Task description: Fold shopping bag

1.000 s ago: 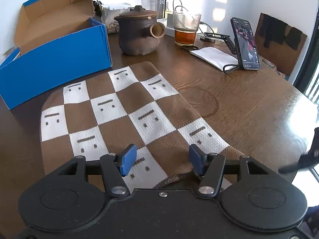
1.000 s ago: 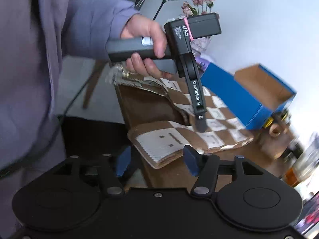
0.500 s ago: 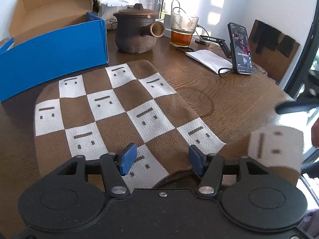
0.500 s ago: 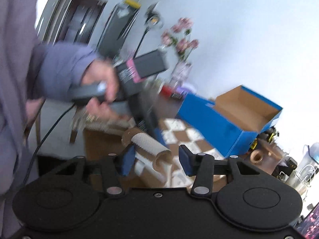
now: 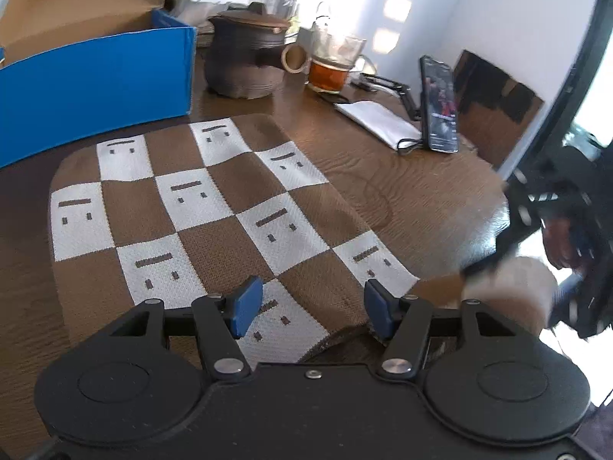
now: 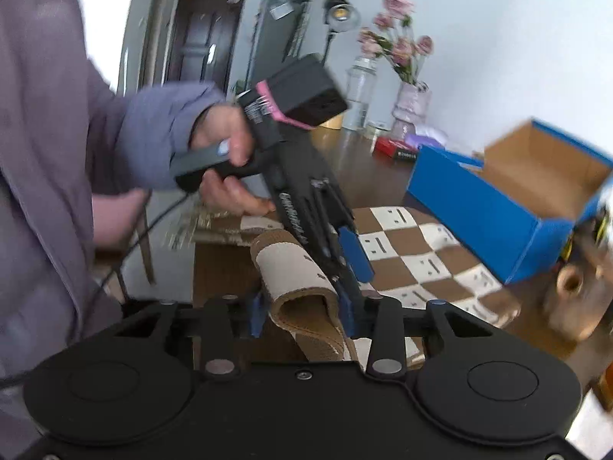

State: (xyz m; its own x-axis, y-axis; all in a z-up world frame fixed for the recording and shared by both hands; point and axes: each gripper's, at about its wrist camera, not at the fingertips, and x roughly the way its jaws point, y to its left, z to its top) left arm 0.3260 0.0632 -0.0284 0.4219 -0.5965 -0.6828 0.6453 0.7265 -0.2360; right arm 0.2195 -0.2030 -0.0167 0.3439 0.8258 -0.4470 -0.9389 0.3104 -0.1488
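The brown and white checkered shopping bag lies flat on the wooden table. My left gripper is open, low over the bag's near edge, its blue pads on either side of the cloth. My right gripper is shut on a lifted, curled part of the bag, a handle or corner strip; the rest of the bag stays on the table. In the left wrist view the right gripper is a blur at the right edge.
A blue cardboard box stands at the back left beside a dark teapot, a glass of tea, a white mask and a phone on a stand. A vase of flowers stands at the far end.
My right gripper closed on a part of the bag and lifted it off the table's near right side. My left gripper moved slightly forward and stayed open.
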